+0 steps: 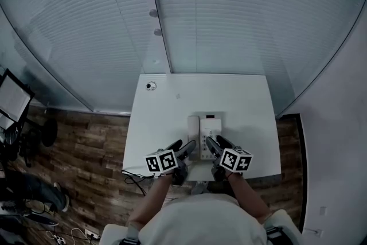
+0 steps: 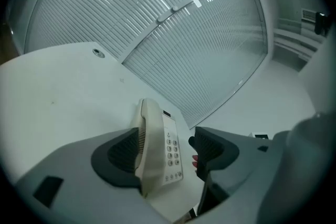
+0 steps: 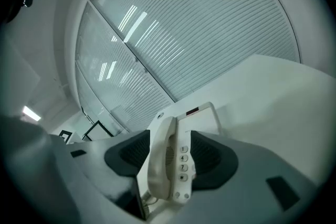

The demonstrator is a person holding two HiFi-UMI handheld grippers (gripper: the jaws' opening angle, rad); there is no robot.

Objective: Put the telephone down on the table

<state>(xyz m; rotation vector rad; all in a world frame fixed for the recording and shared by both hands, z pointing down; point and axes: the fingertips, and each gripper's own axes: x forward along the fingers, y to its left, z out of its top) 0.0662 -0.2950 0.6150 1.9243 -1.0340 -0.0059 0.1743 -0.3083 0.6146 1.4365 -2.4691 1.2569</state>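
A cream telephone [image 1: 205, 133] with its handset on the cradle lies flat on the white table [image 1: 160, 117], near the front edge. My left gripper [image 1: 191, 146] and right gripper [image 1: 211, 142] hover side by side over its near end. In the left gripper view the telephone [image 2: 157, 152] shows between the jaws of the left gripper [image 2: 164, 139], with a clear gap beside the right pad. In the right gripper view the telephone [image 3: 173, 165] shows in the gap of the right gripper [image 3: 169, 136], close to both pads. Neither grips it.
A small round fitting [image 1: 151, 86] sits in the table's far left corner. Glass walls with blinds [image 1: 229, 14] rise behind the table. Wooden floor [image 1: 86, 140] with cables and dark equipment lies to the left.
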